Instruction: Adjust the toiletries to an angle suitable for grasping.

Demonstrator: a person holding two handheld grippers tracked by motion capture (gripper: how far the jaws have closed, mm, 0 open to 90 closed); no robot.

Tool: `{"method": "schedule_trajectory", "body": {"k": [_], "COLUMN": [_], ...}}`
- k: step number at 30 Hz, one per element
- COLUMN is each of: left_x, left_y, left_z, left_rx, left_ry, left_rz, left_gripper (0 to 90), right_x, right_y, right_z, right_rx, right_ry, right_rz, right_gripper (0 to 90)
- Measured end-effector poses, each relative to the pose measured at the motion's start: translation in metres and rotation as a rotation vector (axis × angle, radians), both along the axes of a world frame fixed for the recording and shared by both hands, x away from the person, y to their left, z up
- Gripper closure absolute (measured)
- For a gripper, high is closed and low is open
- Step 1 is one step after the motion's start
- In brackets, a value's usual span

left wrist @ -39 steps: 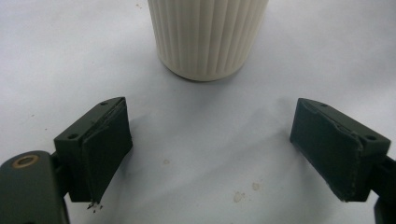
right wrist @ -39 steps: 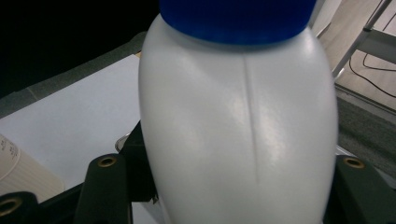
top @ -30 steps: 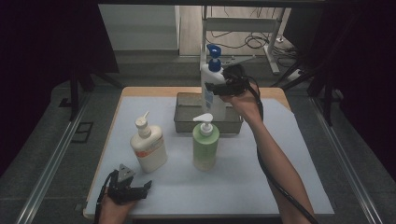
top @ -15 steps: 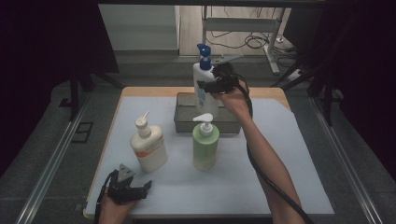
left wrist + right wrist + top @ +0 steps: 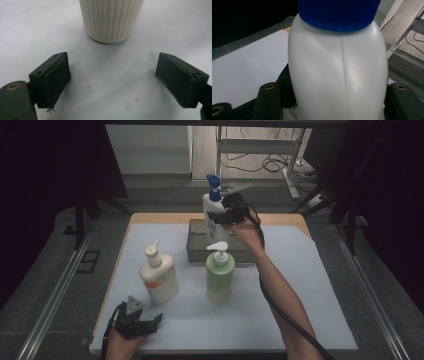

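The right gripper (image 5: pixel 226 215) holds the white bottle with the blue spray top (image 5: pixel 212 210) upright, jaws clamped on its body, above the grey tray (image 5: pixel 195 251) at the far side of the worktop (image 5: pixel 320 310). By the look of it, this is the 1st of 3 bottles bound for the tray, and it is not yet set down. The cream pump bottle (image 5: pixel 159 277) and the green pump bottle (image 5: pixel 220 272) stand untouched in front. The left gripper (image 5: pixel 142 325) rests near the front edge, jaws wide and empty.
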State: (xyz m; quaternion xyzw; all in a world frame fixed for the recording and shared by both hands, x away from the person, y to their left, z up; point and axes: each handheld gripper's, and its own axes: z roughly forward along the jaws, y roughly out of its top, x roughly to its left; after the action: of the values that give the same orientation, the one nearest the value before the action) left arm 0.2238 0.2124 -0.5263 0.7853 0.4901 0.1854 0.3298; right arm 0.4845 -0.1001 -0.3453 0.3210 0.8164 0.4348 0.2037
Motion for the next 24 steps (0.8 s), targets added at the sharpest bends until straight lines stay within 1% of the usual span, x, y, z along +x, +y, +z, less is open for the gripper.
{"method": "schedule_trajectory", "body": {"k": [5,9,13,24], "left_x": [0.000,0.000,0.000,0.000], "left_y": [0.000,0.000,0.000,0.000], "left_z": [0.000,0.000,0.000,0.000], "left_rx": [0.000,0.000,0.000,0.000], "left_ry": [0.000,0.000,0.000,0.000], "left_rz": [0.000,0.000,0.000,0.000], "left_gripper": [12.1,12.1,12.0,12.0], "right_x": [-0.002,-0.002,-0.004,-0.009], "right_y": [0.000,-0.001,-0.002,-0.003], "right_z": [-0.006,-0.010,-0.012,-0.019], "right_rx": [-0.008,-0.005,-0.002,-0.015], "right_ry": [0.010,0.020,0.030,0.046], "right_rz": [0.012,0.018,0.026,0.035], "right_gripper": [40.3,40.2,40.2,40.2]}}
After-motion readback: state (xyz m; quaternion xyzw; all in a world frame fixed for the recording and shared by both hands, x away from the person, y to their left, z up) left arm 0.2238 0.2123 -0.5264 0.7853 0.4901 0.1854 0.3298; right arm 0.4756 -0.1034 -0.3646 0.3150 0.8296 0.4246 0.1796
